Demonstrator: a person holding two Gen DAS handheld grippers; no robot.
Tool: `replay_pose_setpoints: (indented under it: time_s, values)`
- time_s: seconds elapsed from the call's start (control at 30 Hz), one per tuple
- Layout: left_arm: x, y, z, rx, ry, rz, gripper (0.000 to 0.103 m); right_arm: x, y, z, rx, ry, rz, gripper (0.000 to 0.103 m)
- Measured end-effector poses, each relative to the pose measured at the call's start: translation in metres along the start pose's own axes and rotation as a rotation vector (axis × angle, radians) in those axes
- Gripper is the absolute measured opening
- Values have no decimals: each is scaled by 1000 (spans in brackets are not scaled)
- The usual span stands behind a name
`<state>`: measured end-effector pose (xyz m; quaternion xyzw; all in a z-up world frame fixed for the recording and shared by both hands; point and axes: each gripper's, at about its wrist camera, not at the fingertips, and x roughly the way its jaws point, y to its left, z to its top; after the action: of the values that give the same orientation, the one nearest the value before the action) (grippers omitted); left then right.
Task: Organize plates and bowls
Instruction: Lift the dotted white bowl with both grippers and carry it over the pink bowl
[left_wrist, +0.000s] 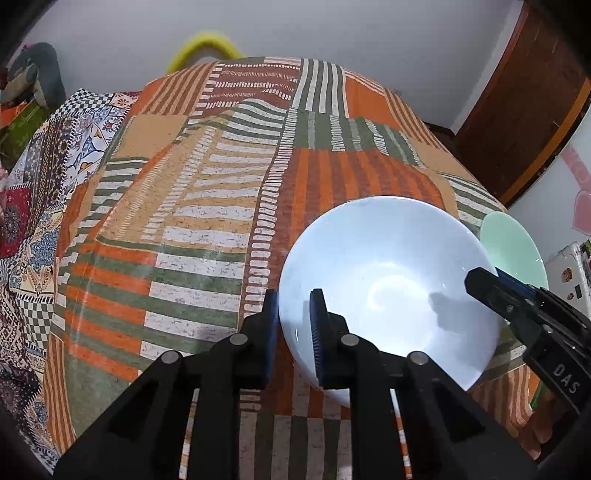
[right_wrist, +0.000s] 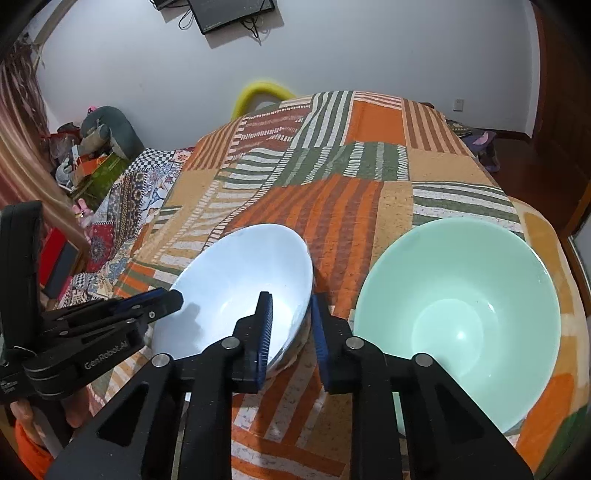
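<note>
A pale blue bowl (left_wrist: 391, 288) (right_wrist: 240, 288) is held tilted above the patchwork bedspread. My left gripper (left_wrist: 293, 332) straddles its left rim, one finger inside and one outside, and appears shut on the rim. My right gripper (right_wrist: 291, 332) straddles its right rim the same way. Each gripper also shows in the other view: the right one (left_wrist: 480, 284) at the bowl's right edge, the left one (right_wrist: 173, 299) at its left edge. A mint green bowl (right_wrist: 458, 317) (left_wrist: 511, 251) sits upright on the bedspread just right of the blue bowl.
The striped orange, green and white bedspread (left_wrist: 221, 206) (right_wrist: 351, 184) covers a bed. A patterned quilt (left_wrist: 40, 206) and cluttered belongings (right_wrist: 92, 147) lie to the left. A wooden door (left_wrist: 524, 103) stands at the right, and a yellow ring (right_wrist: 264, 92) stands beyond the bed.
</note>
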<state>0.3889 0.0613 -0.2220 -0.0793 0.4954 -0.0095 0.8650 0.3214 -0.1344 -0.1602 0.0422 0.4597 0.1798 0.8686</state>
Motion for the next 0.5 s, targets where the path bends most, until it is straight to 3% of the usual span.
replay_pose_setpoints:
  time_s: [0.5]
  values:
    - [-49,-3,-22,13,-31,-18,16,-29,16,-10,-35,-13,-3,19]
